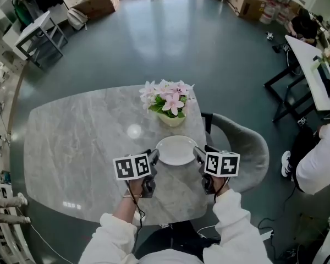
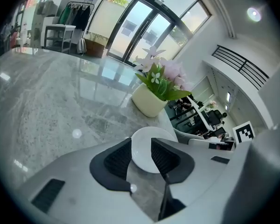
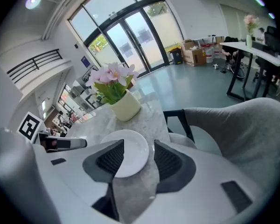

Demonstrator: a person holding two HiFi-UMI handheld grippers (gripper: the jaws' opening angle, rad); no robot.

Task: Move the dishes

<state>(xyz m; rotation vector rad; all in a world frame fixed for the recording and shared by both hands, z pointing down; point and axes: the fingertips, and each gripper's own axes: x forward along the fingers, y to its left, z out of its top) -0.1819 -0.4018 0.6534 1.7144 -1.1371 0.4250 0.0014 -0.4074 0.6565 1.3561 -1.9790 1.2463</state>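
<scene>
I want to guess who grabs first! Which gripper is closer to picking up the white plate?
Probably the left gripper: the white plate lines up squarely with its open jaws' gap. The right gripper, also open, has the plate off to one side.

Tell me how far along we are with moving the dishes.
Done: nothing looks moved yet. The white plate lies flat on the table near the flower pot. In hand: the left tool and right tool flank its rim, jaws apart, neither closed on it. Left: grip, lift and move the plate.
</scene>
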